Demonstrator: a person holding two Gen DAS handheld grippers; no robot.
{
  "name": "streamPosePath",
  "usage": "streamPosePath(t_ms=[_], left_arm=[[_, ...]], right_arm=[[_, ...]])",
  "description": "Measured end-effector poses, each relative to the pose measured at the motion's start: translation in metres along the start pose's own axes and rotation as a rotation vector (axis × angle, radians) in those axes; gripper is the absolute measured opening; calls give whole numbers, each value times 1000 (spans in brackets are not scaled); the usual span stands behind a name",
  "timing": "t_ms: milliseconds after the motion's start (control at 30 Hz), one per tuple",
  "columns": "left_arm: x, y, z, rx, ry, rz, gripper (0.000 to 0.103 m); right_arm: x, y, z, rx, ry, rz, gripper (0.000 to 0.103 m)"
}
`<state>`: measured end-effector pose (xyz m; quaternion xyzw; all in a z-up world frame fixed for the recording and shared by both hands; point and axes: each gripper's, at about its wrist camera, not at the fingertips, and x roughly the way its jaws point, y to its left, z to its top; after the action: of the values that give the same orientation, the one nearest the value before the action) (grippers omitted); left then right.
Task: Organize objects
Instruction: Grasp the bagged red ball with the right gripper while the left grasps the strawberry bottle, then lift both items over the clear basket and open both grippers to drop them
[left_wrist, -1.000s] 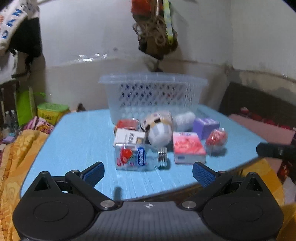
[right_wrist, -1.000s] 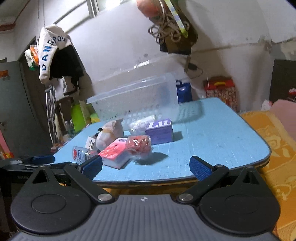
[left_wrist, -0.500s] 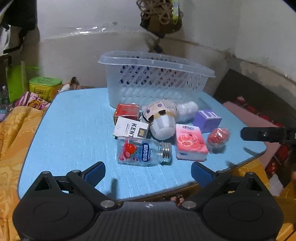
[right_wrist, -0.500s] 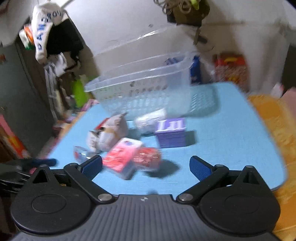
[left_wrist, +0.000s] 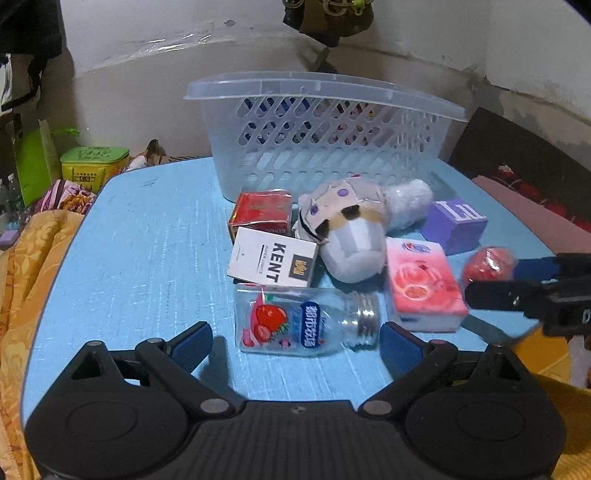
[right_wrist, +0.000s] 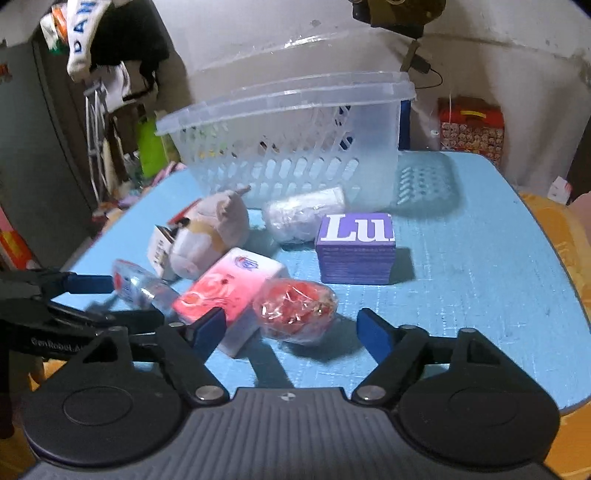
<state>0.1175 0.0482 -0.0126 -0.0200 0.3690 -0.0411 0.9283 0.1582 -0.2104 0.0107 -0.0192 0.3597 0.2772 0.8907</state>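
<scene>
A clear plastic basket (left_wrist: 325, 136) (right_wrist: 295, 147) stands at the back of the blue table (left_wrist: 147, 258). In front of it lie a strawberry-label bottle (left_wrist: 303, 321), a white KENT pack (left_wrist: 273, 262), a red pack (left_wrist: 262, 214), a plush toy (left_wrist: 351, 236), a pink tissue pack (left_wrist: 421, 284) (right_wrist: 229, 284), a purple box (right_wrist: 354, 247) and a red wrapped ball (right_wrist: 295, 310). My left gripper (left_wrist: 295, 345) is open just before the bottle. My right gripper (right_wrist: 291, 330) is open with the red ball between its fingers.
A white wrapped roll (right_wrist: 306, 214) lies by the basket. A green tin (left_wrist: 94, 162) and yellow cloth (left_wrist: 22, 277) are off the table's left side. A red patterned box (right_wrist: 471, 129) stands beyond the table's far right. The wall is close behind the basket.
Both grippers have moved forward and down toward the objects. The left one has closed in on the bottle, the right one on the red ball. Both stay open.
</scene>
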Motion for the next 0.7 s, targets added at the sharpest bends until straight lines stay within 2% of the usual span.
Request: streamPosePath(t_ms=[133, 233, 267, 367, 700], left_arm=[[7, -4, -2, 16, -18, 33, 97], [9, -8, -2, 33, -36, 43, 91], [8, -8, -2, 35, -45, 40, 84], [6, -6, -3, 29, -55, 53, 83], [-11, -9, -5, 2, -98, 68, 83]], right_arm=[[0, 0, 1, 20, -7, 6, 76], [0, 4, 0, 11, -17, 5, 67], [-1, 6, 0, 8, -24, 5, 63], [-4, 11, 0, -4, -32, 9, 52], [-18, 24, -1, -52, -58, -59, 50]])
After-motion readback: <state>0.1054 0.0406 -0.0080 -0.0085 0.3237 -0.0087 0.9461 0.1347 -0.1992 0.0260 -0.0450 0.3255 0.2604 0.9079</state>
